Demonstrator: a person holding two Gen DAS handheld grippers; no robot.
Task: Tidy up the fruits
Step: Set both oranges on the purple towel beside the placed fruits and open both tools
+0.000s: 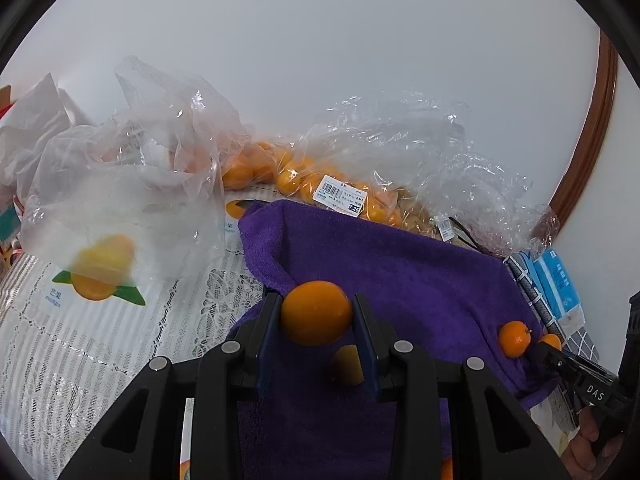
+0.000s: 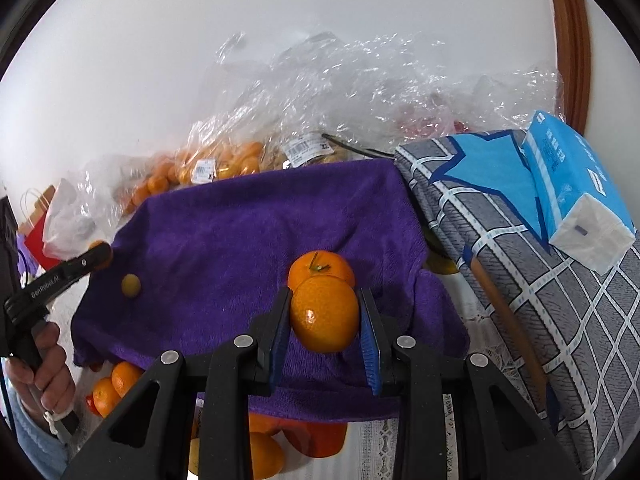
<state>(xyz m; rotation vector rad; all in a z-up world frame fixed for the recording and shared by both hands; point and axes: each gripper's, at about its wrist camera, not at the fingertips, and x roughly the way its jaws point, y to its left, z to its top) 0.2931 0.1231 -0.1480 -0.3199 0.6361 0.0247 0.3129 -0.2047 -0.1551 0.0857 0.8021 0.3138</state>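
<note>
Sorting looks early: each gripper's jaws are clamped on one orange, the left gripper (image 1: 317, 314) and right gripper (image 2: 325, 316) both above the purple towel (image 2: 240, 232). On the towel lie one orange (image 2: 320, 266) and one small yellow fruit (image 2: 131, 285); many remain in the bag (image 1: 304, 176).

Soft, even daylight fills both of my views; the white wall (image 1: 320, 60) reads bright and flat, with no hard shadows. Small glints sparkle on the crumpled clear bags (image 2: 360, 76), and one bright spot sits on the orange (image 2: 324, 314) between my right-hand jaws. In the left view a yellow fruit (image 1: 105, 258) behind cloudy plastic is smeared with blur. The fisheye bends the brown door frame (image 1: 588, 140) into a curve, and the corners fall to black.
</note>
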